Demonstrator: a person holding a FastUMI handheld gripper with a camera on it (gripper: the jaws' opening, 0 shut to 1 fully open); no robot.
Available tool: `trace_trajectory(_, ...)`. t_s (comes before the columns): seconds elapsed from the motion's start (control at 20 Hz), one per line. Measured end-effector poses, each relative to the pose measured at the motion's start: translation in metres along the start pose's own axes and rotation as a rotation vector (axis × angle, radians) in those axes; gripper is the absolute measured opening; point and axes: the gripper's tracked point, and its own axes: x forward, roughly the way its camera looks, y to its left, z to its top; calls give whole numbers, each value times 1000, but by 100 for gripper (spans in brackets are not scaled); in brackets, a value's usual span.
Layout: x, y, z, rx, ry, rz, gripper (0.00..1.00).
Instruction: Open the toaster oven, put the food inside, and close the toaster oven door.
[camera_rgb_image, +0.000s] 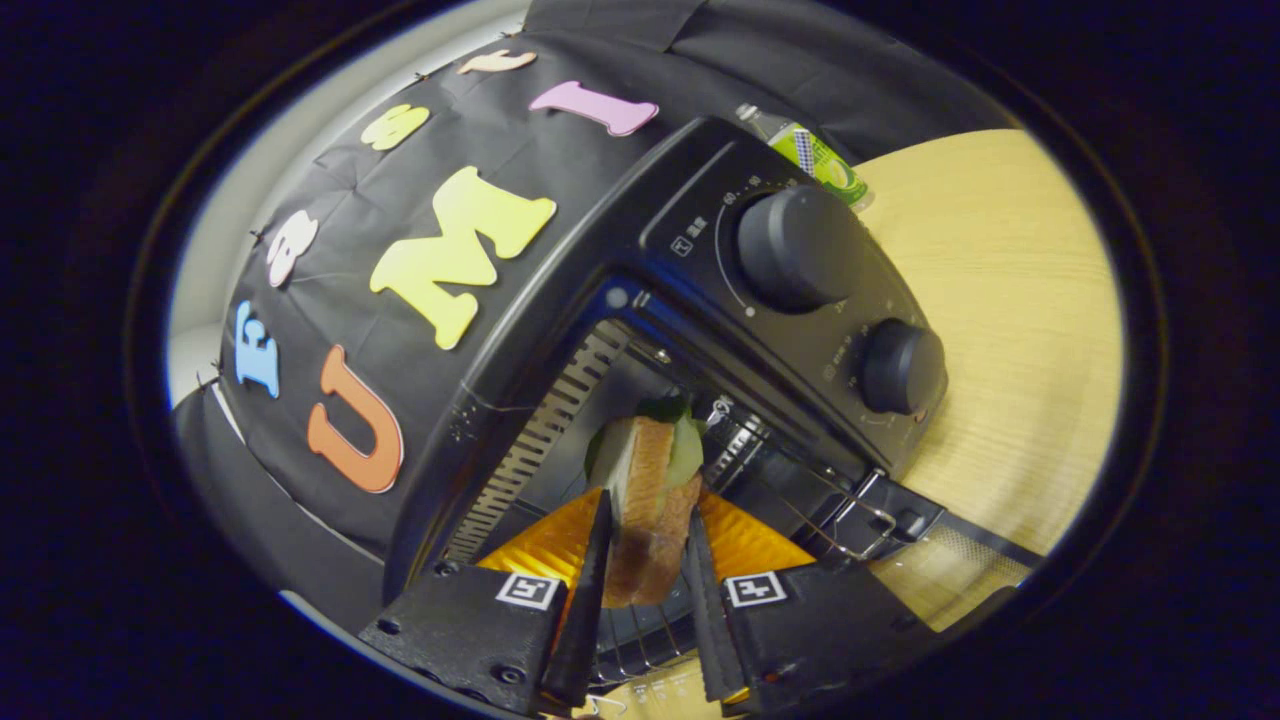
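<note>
The black toaster oven (560, 300) stands on a light wooden table (1000, 330) with its door (930, 560) swung down and open. Two round knobs (800, 245) sit on its control panel. My gripper (648, 520) is shut on a sandwich (648, 500) of toasted bread with green lettuce, held on edge between both fingers. The whole view is tilted. The sandwich sits at the mouth of the oven cavity, above the wire rack (800, 500), with the slotted inner wall (540, 430) beside it.
A green-labelled plastic bottle (815, 155) stands on the table behind the oven. Black booth cloth (330, 330) hangs close behind and beside the oven. Bare tabletop stretches beyond the knob side of the oven.
</note>
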Motion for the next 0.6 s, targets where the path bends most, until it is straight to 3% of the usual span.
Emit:
trace_trajectory(0.05,-1,3,0,-3,10,5,47)
trace_trajectory(0.15,-1,8,-11,-67,57,-2,57)
trace_trajectory(0.2,0,7,-13,-136,57,-24,69)
trace_trajectory(0.4,2,10,-19,-286,58,-52,76)
trace_trajectory(0.6,0,20,-24,-385,93,-34,90)
